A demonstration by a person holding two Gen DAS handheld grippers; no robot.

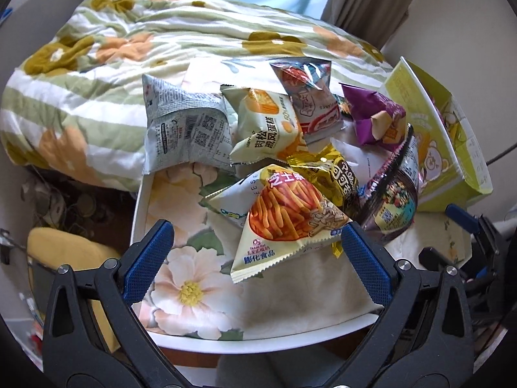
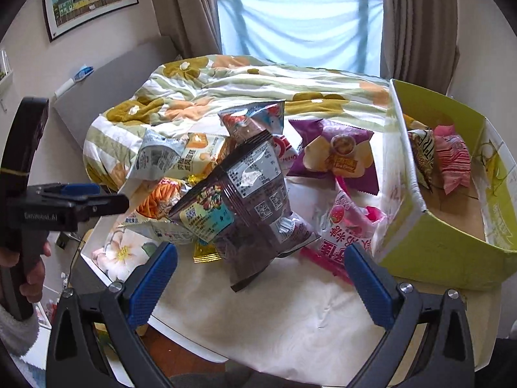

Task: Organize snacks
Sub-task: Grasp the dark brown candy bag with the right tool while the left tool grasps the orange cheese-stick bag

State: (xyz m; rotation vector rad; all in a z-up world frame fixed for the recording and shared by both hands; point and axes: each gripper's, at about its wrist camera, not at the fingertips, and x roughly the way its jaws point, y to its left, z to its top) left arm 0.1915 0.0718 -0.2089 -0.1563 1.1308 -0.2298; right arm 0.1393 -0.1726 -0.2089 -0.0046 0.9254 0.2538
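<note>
Snack packets lie heaped at the table's [image 1: 258,339] middle in the left wrist view, a cheese-stick packet [image 1: 284,216] nearest the left gripper [image 1: 257,242], its fingers spread and empty. Right wrist view: right gripper [image 2: 260,265] likewise released before a dark nut packet [image 2: 255,200]; green box [image 2: 429,245] at the right edge holds two packets.

The left gripper [image 1: 257,242] hangs with its blue-padded jaws spread wide over a floral-covered table [image 1: 181,278]. Between them lies a cheese-stick snack bag [image 1: 284,223], untouched. Behind it sit a gold packet [image 1: 326,174], a meat-floss cake pack [image 1: 265,126], a grey pouch [image 1: 184,129], a purple packet [image 1: 374,113] and a yellow-green box [image 1: 452,148].
</note>
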